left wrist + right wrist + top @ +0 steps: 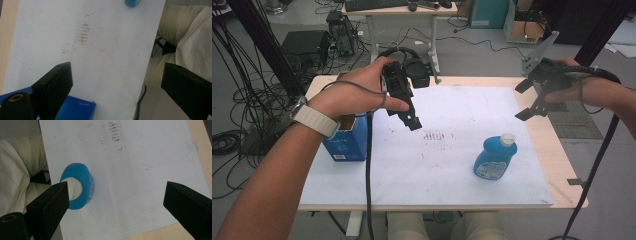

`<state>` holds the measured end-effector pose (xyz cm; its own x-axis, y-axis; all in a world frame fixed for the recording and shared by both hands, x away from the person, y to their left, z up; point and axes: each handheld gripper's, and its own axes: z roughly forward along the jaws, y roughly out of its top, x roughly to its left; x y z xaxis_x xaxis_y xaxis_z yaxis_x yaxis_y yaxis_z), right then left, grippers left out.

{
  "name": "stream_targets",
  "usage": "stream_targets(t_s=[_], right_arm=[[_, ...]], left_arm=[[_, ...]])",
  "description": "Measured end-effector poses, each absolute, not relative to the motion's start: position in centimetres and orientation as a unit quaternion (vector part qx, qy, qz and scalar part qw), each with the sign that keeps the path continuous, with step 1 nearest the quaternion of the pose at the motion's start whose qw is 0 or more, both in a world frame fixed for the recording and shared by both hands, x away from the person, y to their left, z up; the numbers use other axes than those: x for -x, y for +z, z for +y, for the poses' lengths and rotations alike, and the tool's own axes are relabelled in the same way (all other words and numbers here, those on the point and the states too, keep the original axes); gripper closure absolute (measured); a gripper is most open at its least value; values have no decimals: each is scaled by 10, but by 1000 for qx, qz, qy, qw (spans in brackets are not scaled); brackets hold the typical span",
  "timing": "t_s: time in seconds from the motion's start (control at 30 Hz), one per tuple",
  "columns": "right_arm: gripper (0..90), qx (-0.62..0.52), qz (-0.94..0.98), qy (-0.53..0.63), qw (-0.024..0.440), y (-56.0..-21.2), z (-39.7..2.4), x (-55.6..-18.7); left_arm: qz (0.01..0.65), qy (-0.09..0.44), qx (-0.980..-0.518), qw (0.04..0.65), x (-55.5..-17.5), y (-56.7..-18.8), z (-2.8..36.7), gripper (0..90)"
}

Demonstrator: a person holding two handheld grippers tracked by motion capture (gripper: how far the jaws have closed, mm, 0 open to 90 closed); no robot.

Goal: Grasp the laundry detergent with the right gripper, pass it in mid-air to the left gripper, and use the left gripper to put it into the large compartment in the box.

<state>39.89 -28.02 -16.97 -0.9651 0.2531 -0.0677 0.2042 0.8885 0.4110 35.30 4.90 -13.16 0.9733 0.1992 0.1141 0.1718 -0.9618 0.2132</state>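
A blue bottle [495, 156] with a white cap stands upright on the white sheet [452, 175], right of centre. A blue box [347, 144] stands at the sheet's left edge, partly under my left wrist. My left gripper [410, 118] hovers above the sheet just right of the box, jaws open and empty. The left gripper view looks down between its jaws [120, 83] at bare sheet, the box [76, 110] and the bottle's edge [131, 2]. My right gripper [522, 100] hangs open over the sheet's far right edge. In the right gripper view its jaws [117, 200] are wide apart above the bottle [81, 185].
The wooden table [562, 165] shows around the sheet, widest at the right. Smudge marks [434, 135] sit mid-sheet. A black device [414, 67] rests at the far table edge. Beyond are a desk [402, 10], floor cables and boxes. My legs [190, 37] are below the near edge.
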Motion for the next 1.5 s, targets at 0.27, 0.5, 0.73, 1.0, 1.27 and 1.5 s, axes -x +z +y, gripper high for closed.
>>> stream_targets(t_s=[0.27, 0.5, 0.73, 1.0, 1.27, 1.5], right_arm=[[64, -111, 969, 212, 59, -166, -282, -389], [59, -118, 968, 214, 54, -167, -285, -378], [57, -102, 969, 219, 55, -172, -290, -371], [54, -105, 968, 223, 50, -180, -292, -361], [55, -111, 966, 227, 49, -187, -296, -355], [54, -114, 966, 227, 47, -194, -297, -350]], left_arm=[[95, 69, -988, 102, -353, -132, 48, 106], [95, 72, -987, 104, -353, -133, 49, 106], [97, 73, -987, 106, -352, -134, 49, 105], [97, 72, -987, 107, -352, -137, 48, 105], [99, 72, -987, 108, -352, -138, 51, 105], [101, 72, -986, 110, -352, -139, 54, 105]])
